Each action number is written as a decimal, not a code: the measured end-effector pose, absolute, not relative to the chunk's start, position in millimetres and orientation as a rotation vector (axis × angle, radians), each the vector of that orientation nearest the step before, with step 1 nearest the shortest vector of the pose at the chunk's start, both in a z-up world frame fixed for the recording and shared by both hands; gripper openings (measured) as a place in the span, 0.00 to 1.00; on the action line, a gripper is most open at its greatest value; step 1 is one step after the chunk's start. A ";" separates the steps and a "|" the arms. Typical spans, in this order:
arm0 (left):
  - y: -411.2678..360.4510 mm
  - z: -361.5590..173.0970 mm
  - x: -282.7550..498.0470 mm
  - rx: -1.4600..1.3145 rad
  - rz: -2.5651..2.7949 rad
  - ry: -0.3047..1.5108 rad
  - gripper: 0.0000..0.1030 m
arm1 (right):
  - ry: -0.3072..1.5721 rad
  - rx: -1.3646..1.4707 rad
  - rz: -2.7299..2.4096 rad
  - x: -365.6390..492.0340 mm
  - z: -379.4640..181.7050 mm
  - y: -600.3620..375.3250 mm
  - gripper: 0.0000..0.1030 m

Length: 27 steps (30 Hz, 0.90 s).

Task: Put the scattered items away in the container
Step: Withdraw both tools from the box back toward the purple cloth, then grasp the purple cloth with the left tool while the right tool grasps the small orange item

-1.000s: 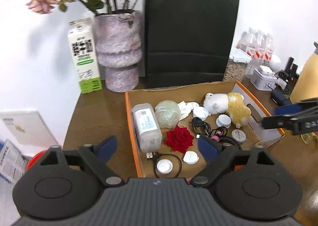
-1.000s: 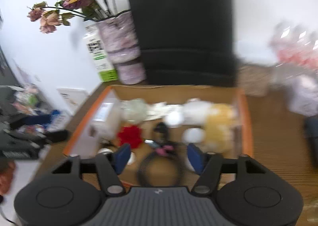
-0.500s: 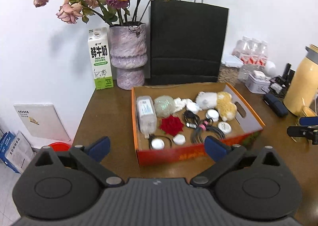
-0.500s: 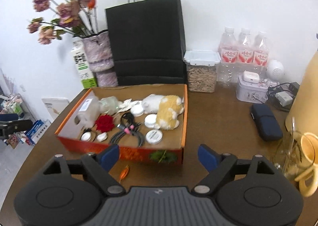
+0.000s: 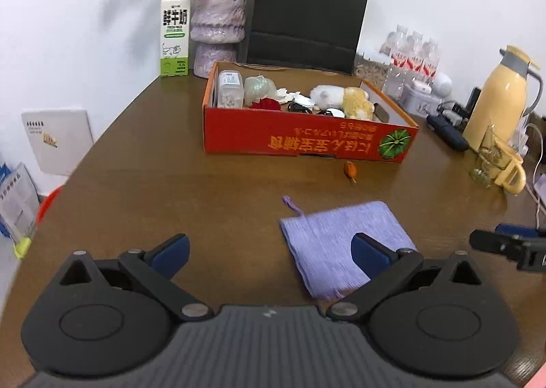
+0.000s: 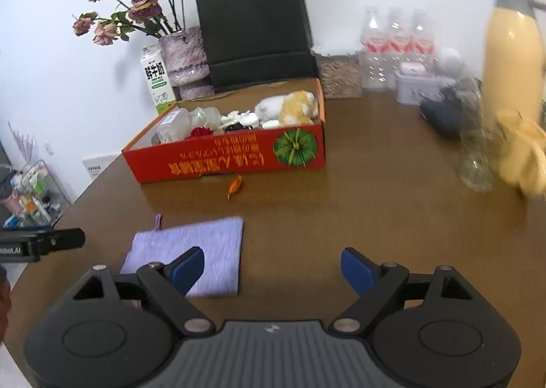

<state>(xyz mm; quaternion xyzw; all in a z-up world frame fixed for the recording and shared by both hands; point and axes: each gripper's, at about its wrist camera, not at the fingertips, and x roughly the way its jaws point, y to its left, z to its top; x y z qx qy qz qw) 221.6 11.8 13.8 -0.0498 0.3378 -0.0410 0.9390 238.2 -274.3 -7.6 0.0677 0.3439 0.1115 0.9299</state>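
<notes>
A red cardboard box (image 5: 307, 142) (image 6: 232, 156) stands mid-table holding a plush toy (image 5: 341, 98), a red rose, cables, lids and a clear jar. In front of it lie a small orange wrapped sweet (image 5: 350, 169) (image 6: 235, 185) and a flat lilac pouch (image 5: 338, 244) (image 6: 201, 248). My left gripper (image 5: 271, 253) is open, low over the table, with its right finger over the pouch's edge. My right gripper (image 6: 273, 268) is open too, its left finger above the pouch. Nothing sits between either pair of fingers.
Behind the box stand a milk carton (image 5: 175, 33), a purple vase of dried roses (image 5: 218, 29), a black paper bag (image 5: 307, 12) and water bottles (image 5: 413, 53). A yellow flask (image 5: 501, 94), glass cup (image 6: 476, 162) and dark case (image 5: 447, 133) crowd the right side.
Both grippers have pulled back from above the box toward the near table edge and sunk lower. The pouch and the sweet have come into view.
</notes>
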 end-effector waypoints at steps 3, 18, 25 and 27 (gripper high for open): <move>5.7 7.0 203.0 -0.064 -0.051 0.648 1.00 | 0.652 0.148 0.230 212.7 -16.1 -274.0 0.85; 18.0 -13.7 217.4 -0.076 -0.025 0.648 1.00 | 0.613 0.078 0.209 218.0 -38.3 -249.2 0.86; 11.7 -16.7 235.4 -0.087 -0.094 0.658 1.00 | 0.606 0.018 0.252 253.2 -38.4 -224.5 0.85; 5.5 -19.0 238.9 -0.095 -0.136 0.675 1.00 | 0.607 0.003 0.270 266.5 -37.5 -219.6 0.82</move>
